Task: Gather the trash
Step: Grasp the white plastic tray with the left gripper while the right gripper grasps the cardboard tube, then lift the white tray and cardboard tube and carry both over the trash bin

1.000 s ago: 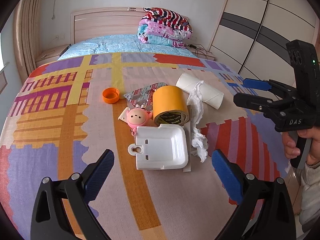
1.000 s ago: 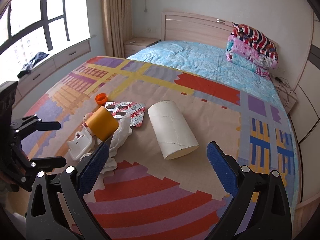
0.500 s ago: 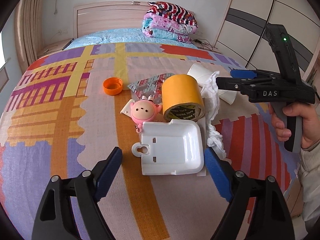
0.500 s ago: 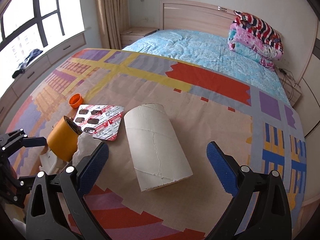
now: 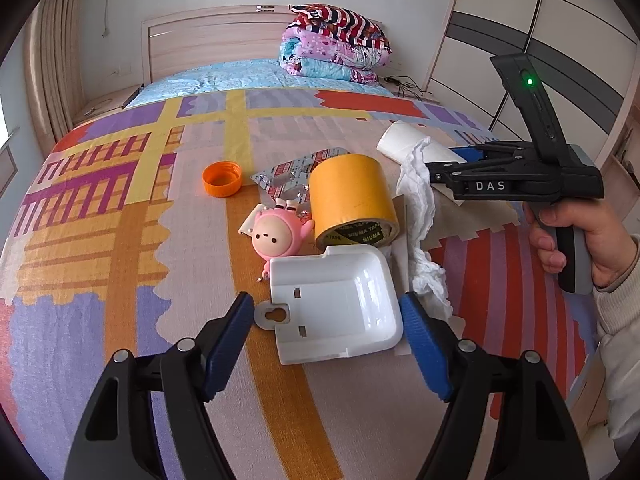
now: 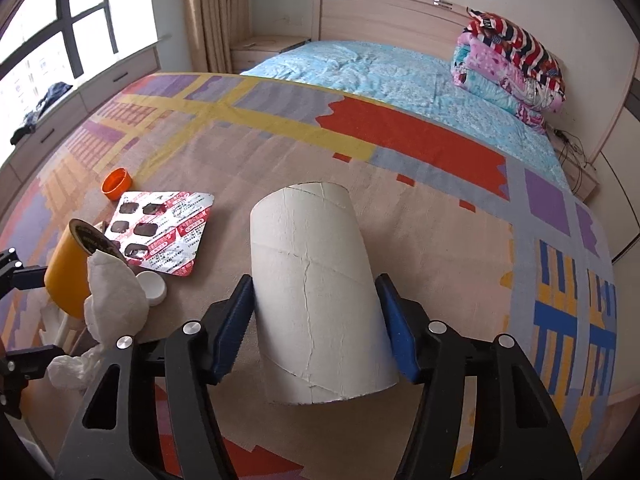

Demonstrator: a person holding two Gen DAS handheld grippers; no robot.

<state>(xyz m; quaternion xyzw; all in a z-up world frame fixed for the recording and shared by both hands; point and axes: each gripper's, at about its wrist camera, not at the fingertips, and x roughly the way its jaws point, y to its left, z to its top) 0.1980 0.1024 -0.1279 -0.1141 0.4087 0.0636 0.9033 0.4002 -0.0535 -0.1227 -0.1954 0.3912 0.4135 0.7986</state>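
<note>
On the patterned bedspread lies a white plastic tray (image 5: 336, 304), between the fingers of my left gripper (image 5: 326, 308). Its jaws are closing; the pads stand just beside the tray's edges. My right gripper (image 6: 314, 298) is closing on a white cardboard tube (image 6: 312, 240), with both blue pads against its sides. Behind the tray lie a yellow tape roll (image 5: 352, 200), a pink toy keychain (image 5: 276, 236), a crumpled tissue (image 5: 420, 208), a blister pack (image 5: 284, 176) and an orange cap (image 5: 222, 178). A small white cap (image 6: 152, 282) sits beside the tissue (image 6: 112, 292).
Folded quilts (image 5: 336, 48) are stacked by the headboard (image 5: 208, 40) at the far end of the bed. A wardrobe (image 5: 560, 40) stands on the right of the left wrist view and a window (image 6: 60, 40) on the other side. A person's hand (image 5: 572, 232) holds the right gripper.
My right gripper has come down and forward over the tube and its jaws have closed in on it. My left gripper's jaws have narrowed around the white tray.
</note>
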